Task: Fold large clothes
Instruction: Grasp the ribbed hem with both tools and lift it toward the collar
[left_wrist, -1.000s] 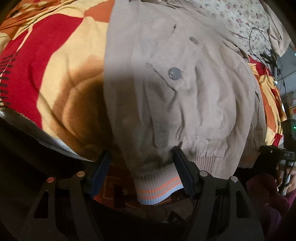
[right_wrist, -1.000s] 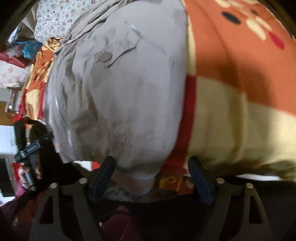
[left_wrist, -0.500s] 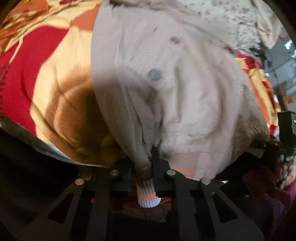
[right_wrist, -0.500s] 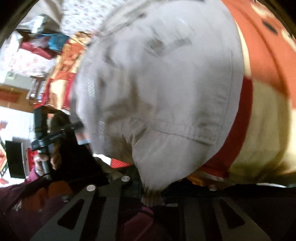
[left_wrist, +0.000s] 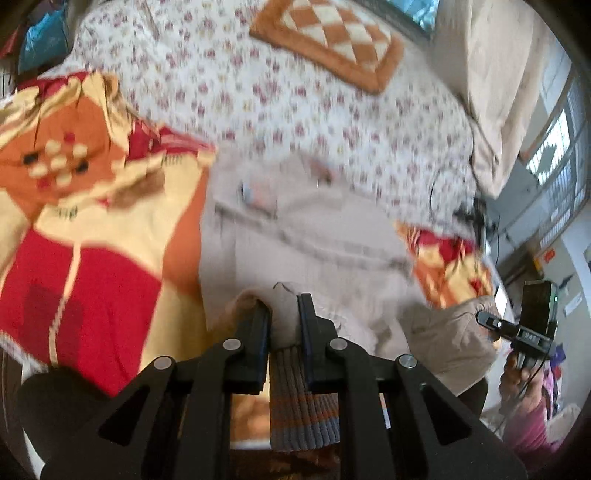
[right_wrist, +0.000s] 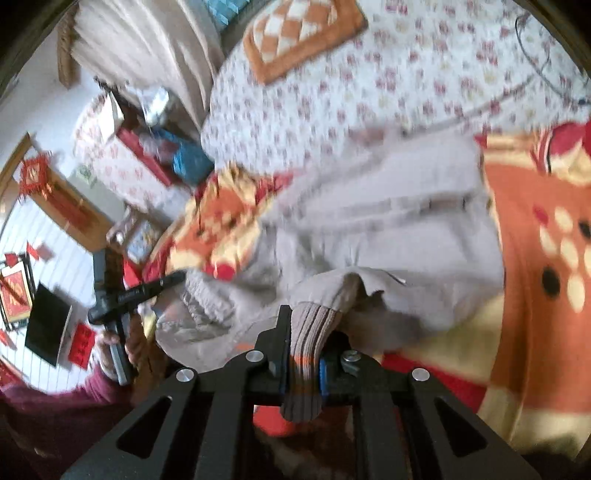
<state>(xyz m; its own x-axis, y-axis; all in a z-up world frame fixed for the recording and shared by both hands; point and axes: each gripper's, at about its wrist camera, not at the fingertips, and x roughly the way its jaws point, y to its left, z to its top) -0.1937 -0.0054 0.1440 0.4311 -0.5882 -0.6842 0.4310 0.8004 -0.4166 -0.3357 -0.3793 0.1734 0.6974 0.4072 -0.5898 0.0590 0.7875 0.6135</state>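
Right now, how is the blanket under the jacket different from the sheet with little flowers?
The blanket has big bold blocks of red, orange and cream; the flowered sheet is white with tiny reddish flowers. The blanket lies at the near edge, under the beige jacket; the sheet spreads farther back and carries a checked orange mat. Both are spread flat as covers.

Left gripper (left_wrist: 282, 314) pinching the jacket's ribbed hem (left_wrist: 303, 406)

Low in the frame's centre, the black jaws have just closed on the striped knit hem of the beige jacket (left_wrist: 295, 240), which spreads up the middle over a red, orange and yellow blanket (left_wrist: 92, 258). A floral sheet (left_wrist: 295, 110) fills the top, with a checked mat (left_wrist: 328, 40). At right edge, a hand (left_wrist: 517, 369) holds another gripper.
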